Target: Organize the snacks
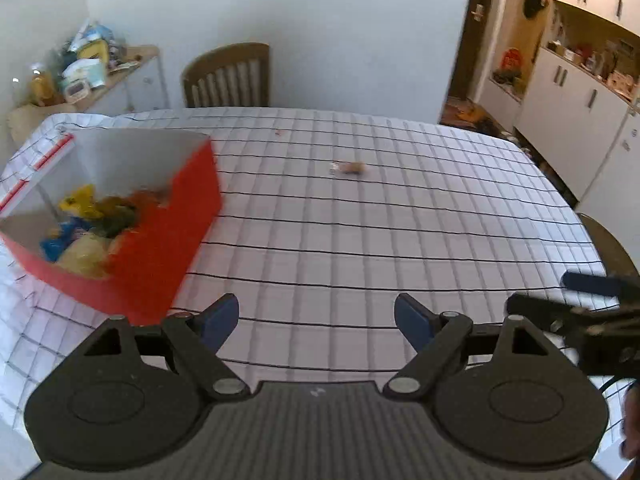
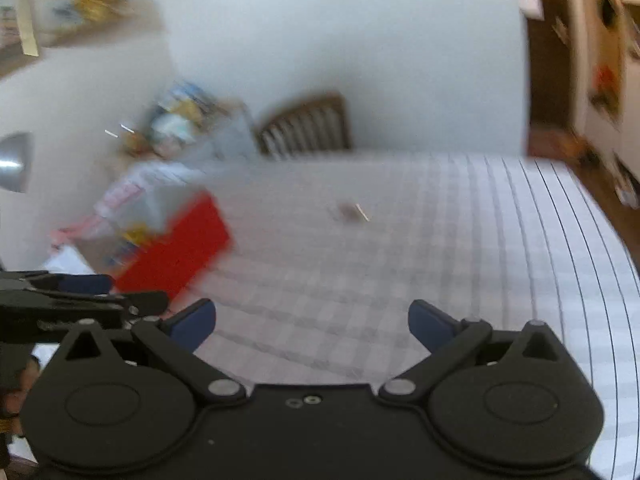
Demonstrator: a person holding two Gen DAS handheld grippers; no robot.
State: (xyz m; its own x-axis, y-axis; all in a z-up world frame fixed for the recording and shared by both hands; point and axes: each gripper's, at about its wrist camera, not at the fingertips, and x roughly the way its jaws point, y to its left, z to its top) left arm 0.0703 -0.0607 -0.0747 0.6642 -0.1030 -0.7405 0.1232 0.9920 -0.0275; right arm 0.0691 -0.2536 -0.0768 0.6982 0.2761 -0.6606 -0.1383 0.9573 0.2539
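Note:
A red box (image 1: 168,236) with a white inside stands on the left of the table and holds several wrapped snacks (image 1: 92,220), yellow, blue and green. One small brown wrapped snack (image 1: 351,167) lies alone on the checked tablecloth, far ahead of both grippers. My left gripper (image 1: 316,320) is open and empty above the near table, right of the box. My right gripper (image 2: 312,326) is open and empty; its view is blurred and shows the box (image 2: 180,248) at left and the lone snack (image 2: 348,211) ahead.
The table wears a white cloth with a black grid (image 1: 400,240). A wooden chair (image 1: 228,76) stands at the far edge. A side cabinet with clutter (image 1: 88,64) is at far left. Kitchen cabinets (image 1: 580,100) are at right. The right gripper's side shows in the left wrist view (image 1: 580,320).

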